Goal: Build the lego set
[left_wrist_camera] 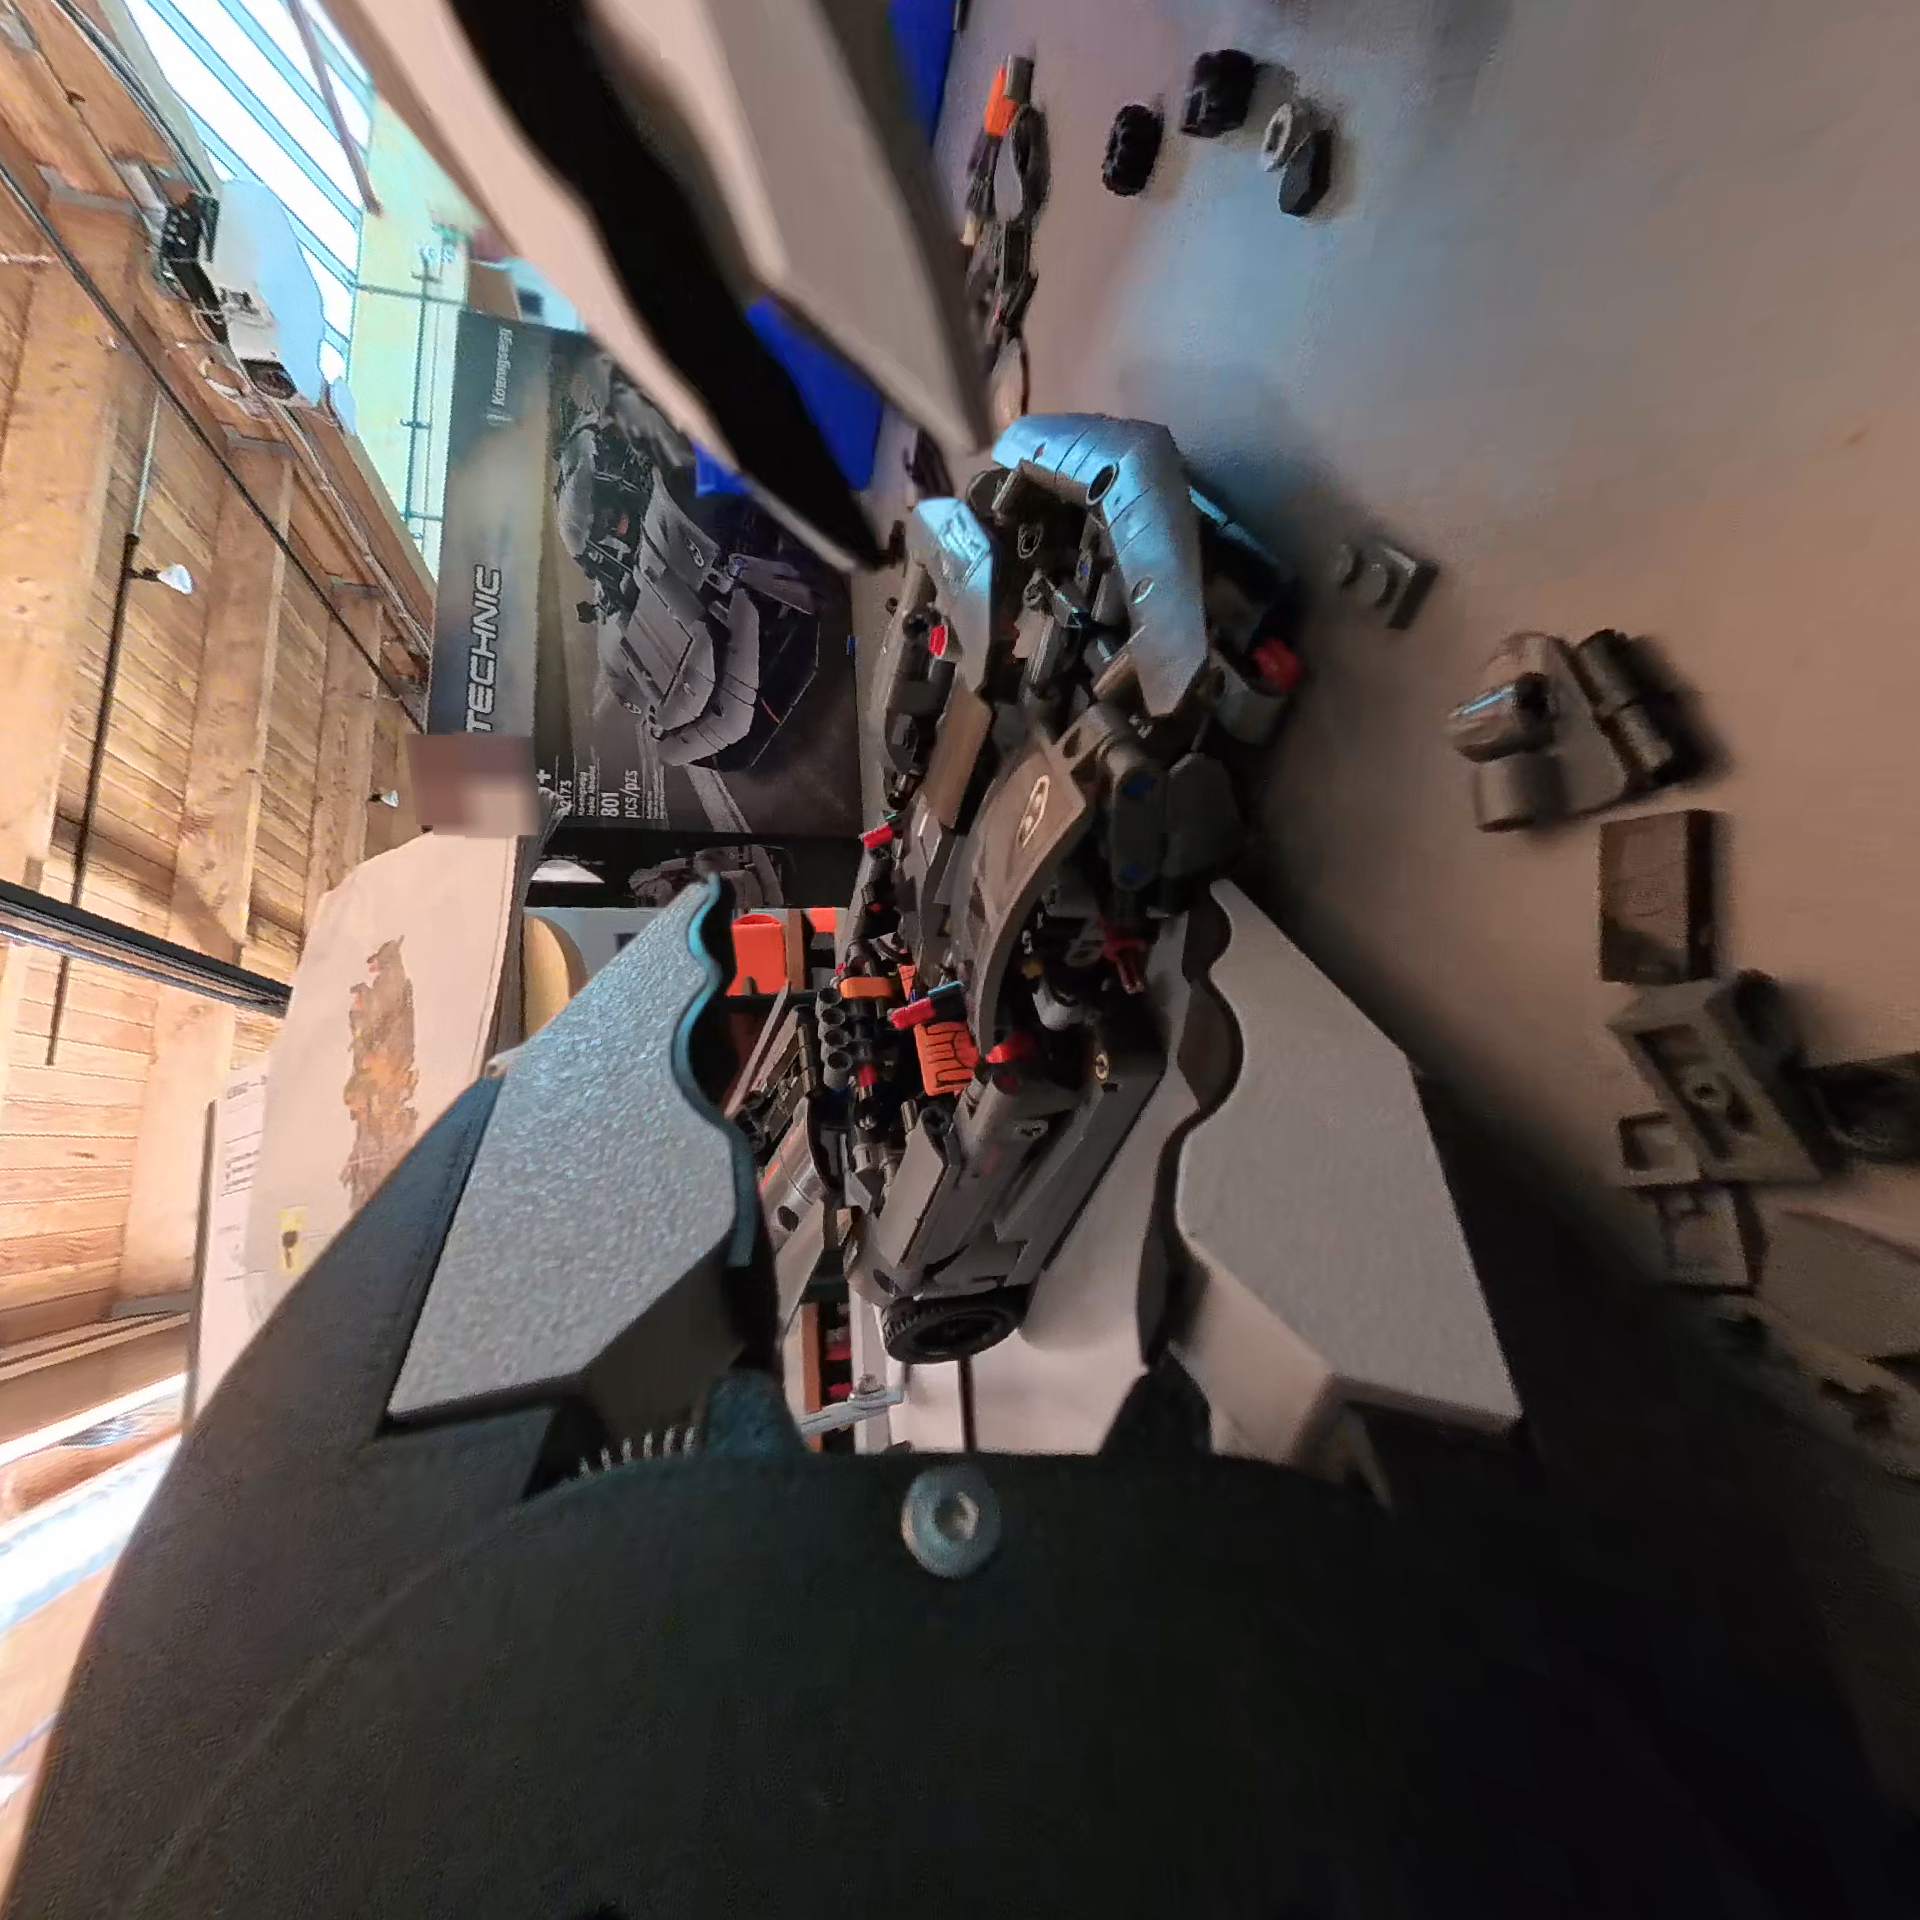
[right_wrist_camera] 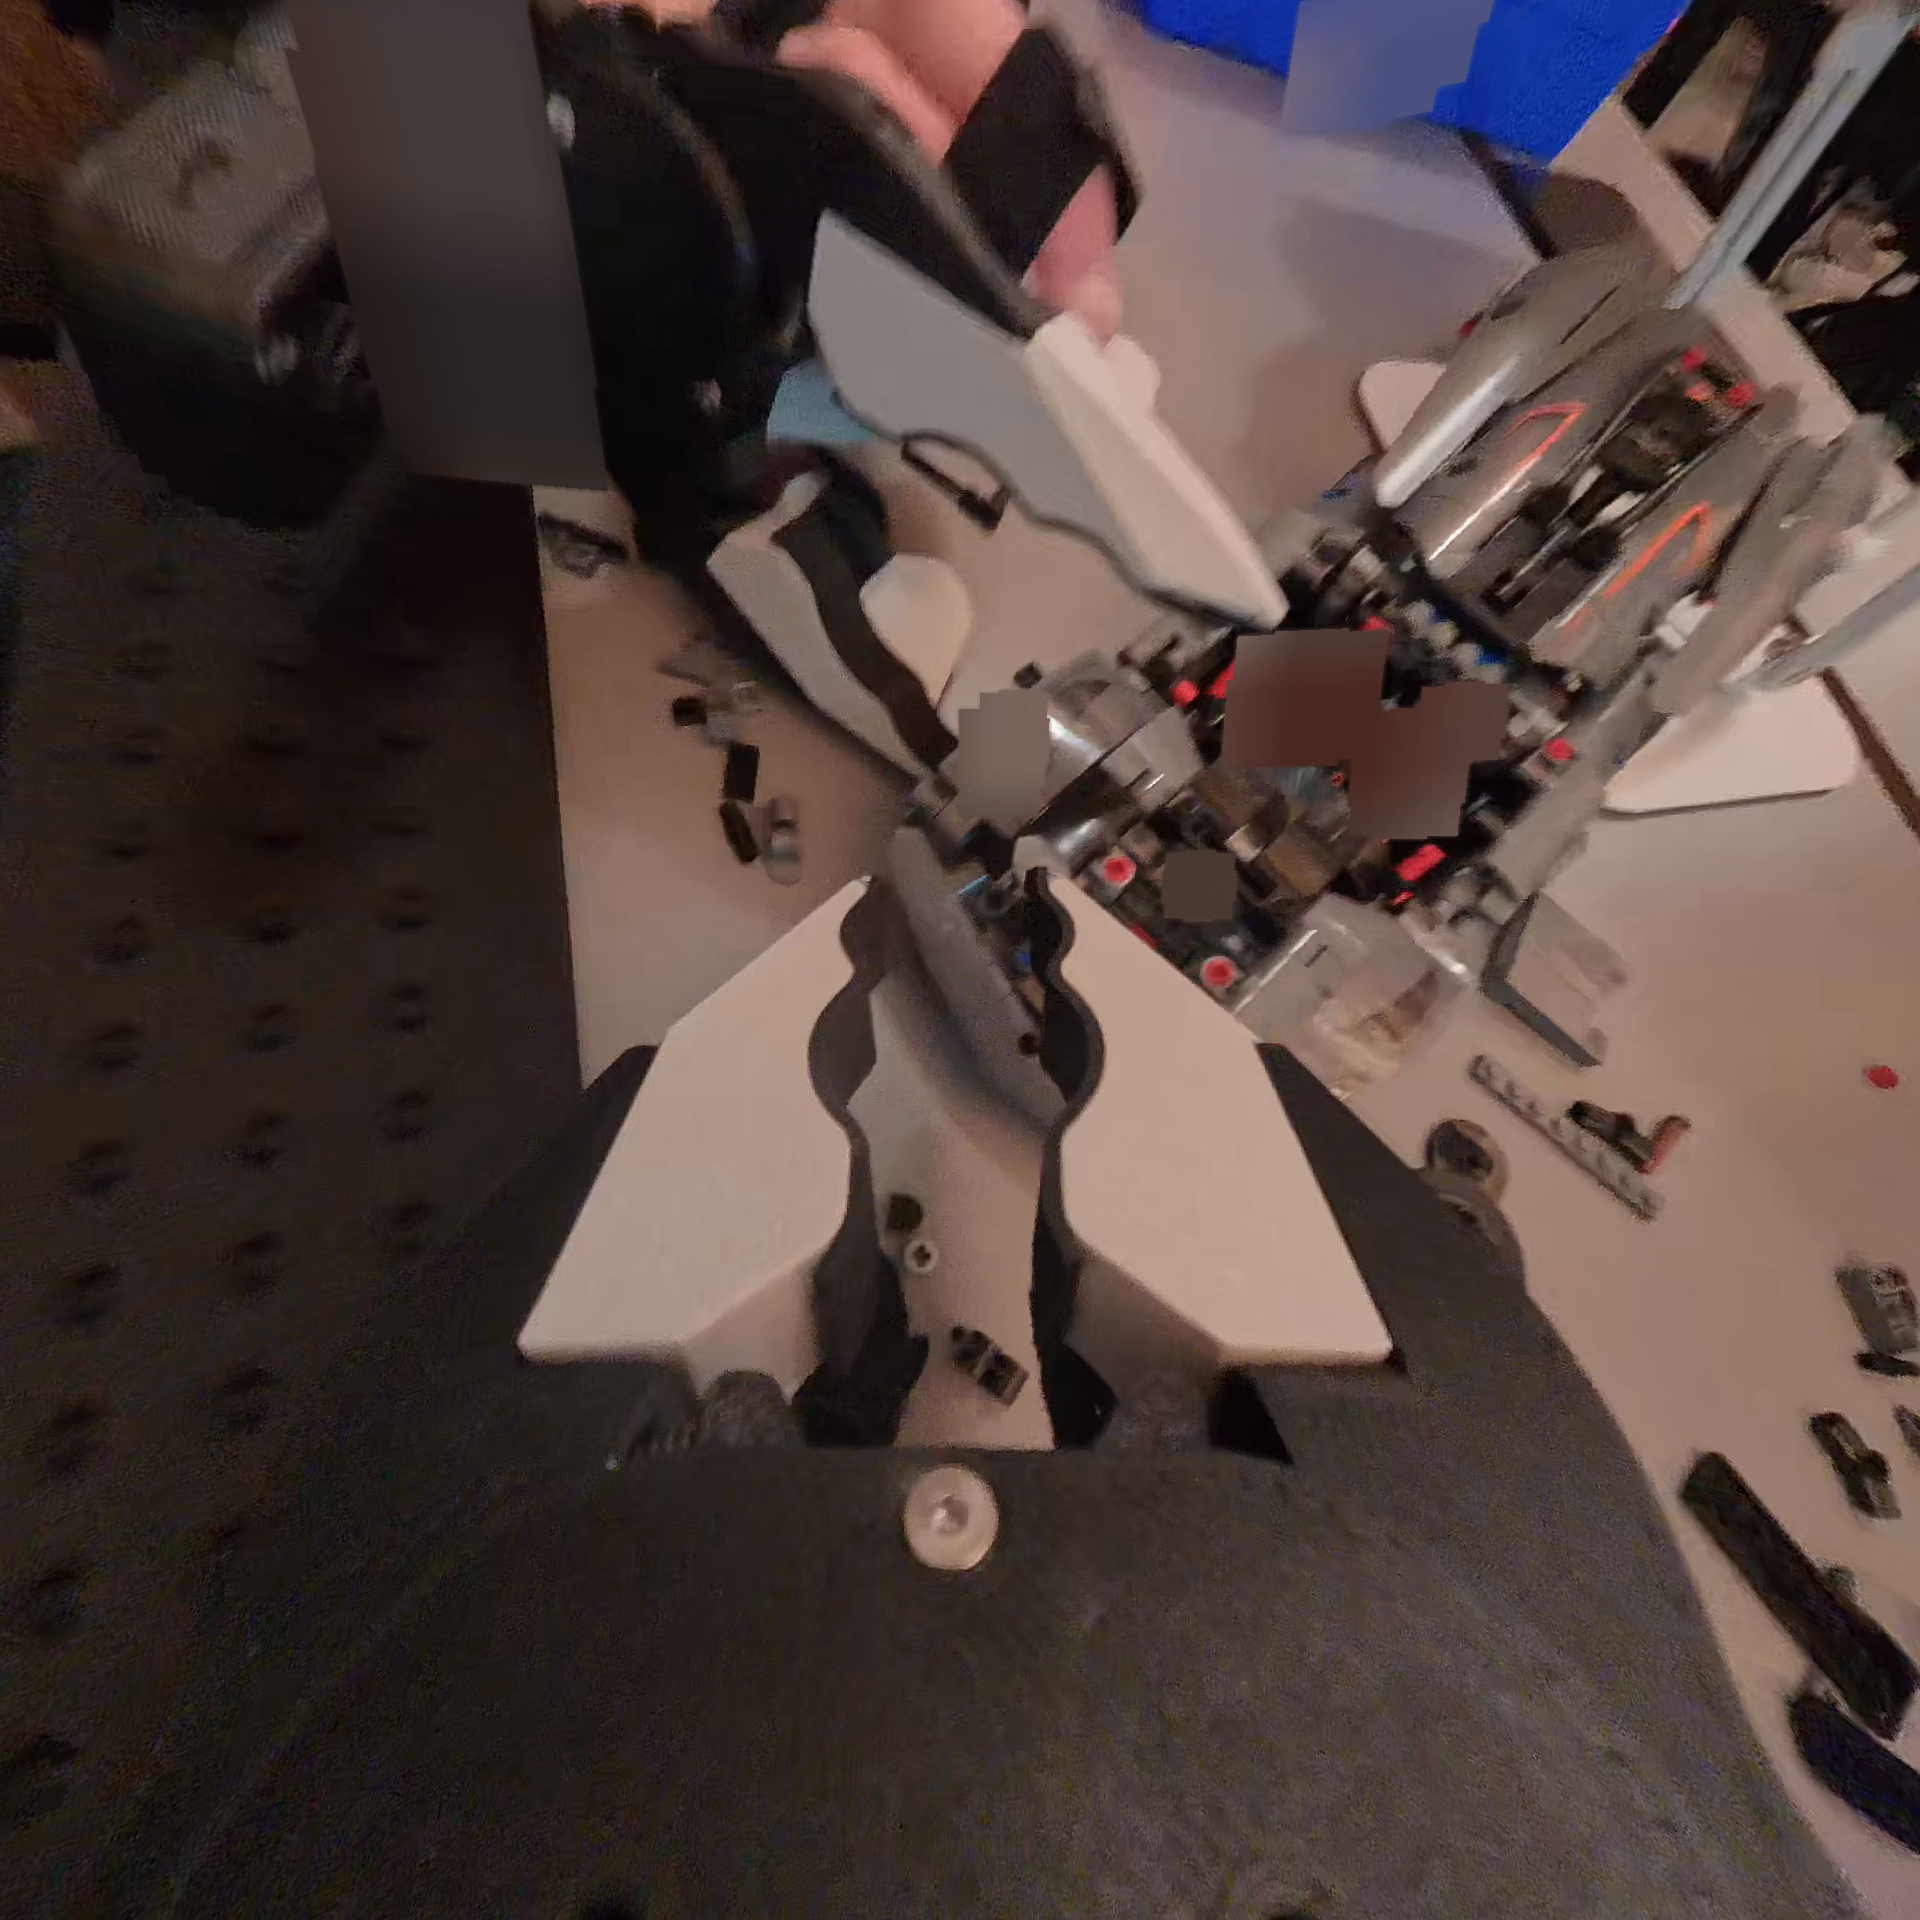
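**Half-built car, two grips, go easy**

Sitting mid-table (left_wrist_camera: pixel 1558 312), tipped on its side: the lego car (left_wrist_camera: pixel 1018 883), nose away from the left gripper (left_wrist_camera: pixel 966 1039). Jaws there spread wide, straddling the tail end; one finger against the body, a sliver of daylight on the other side, so probably no real clamp. Right gripper (right_wrist_camera: pixel 951 925) nearly closed, pinching a grey panel (right_wrist_camera: pixel 956 987) at the car's front corner.

Handling-wise: light, stiff plastic, slick on the curved shells, and likely to pop apart at pins if squeezed or twisted. Best grabbed across the chassis beams, low and square, not by bodywork panels. Loose pieces (left_wrist_camera: pixel 1579 717) scattered just beside.
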`<state>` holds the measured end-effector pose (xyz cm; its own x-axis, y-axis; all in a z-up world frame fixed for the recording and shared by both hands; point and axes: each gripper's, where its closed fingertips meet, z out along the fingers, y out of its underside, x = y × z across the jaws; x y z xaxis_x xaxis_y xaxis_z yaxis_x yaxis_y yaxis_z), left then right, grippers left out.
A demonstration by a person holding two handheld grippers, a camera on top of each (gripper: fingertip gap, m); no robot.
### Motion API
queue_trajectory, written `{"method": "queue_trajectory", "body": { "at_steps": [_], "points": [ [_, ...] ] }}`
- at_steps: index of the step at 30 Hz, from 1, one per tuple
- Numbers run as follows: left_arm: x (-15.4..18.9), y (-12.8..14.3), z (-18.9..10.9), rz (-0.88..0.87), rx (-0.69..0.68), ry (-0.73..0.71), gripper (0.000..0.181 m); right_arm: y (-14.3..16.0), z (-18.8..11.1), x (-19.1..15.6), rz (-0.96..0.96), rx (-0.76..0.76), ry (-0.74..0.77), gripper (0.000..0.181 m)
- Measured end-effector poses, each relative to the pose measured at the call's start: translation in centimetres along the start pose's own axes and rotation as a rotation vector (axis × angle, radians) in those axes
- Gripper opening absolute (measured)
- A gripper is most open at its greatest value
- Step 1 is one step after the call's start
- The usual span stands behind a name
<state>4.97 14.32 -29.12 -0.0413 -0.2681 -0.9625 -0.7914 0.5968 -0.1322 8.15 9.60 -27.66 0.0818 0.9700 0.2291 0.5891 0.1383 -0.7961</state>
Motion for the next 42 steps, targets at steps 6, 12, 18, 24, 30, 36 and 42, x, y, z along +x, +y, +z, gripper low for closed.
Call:
{"method": "queue_trajectory", "body": {
  "at_steps": [6,12,18,24,30,36,42],
  "points": [
    [0.1,0.1,0.0,-0.041,0.013,0.021,0.083,2.5,2.0,-0.8,-0.081,-0.176,0.044,0.023],
    [0.0,0.3,0.1,-0.072,0.013,0.031,0.084,3.5,2.9,0.0,-0.152,-0.268,0.124,0.015],
    [-0.1,0.5,0.3,-0.095,0.005,0.030,0.083,2.7,2.3,0.5,-0.172,-0.237,0.161,0.013],
    [-0.2,0.5,0.3,-0.111,0.012,0.028,0.084,2.5,2.0,1.0,-0.164,-0.222,0.187,0.013],
    [-0.8,0.8,0.4,-0.134,0.005,0.012,0.085,1.5,1.3,2.5,-0.141,-0.184,0.252,0.013],
    [-1.8,1.6,0.4,-0.154,-0.015,-0.019,0.083,0.2,1.1,3.9,-0.142,-0.159,0.308,0.012],
    [-2.5,1.8,0.3,-0.114,-0.034,-0.067,0.077,-2.2,0.9,4.8,-0.137,-0.093,0.314,0.011]
  ]
}}
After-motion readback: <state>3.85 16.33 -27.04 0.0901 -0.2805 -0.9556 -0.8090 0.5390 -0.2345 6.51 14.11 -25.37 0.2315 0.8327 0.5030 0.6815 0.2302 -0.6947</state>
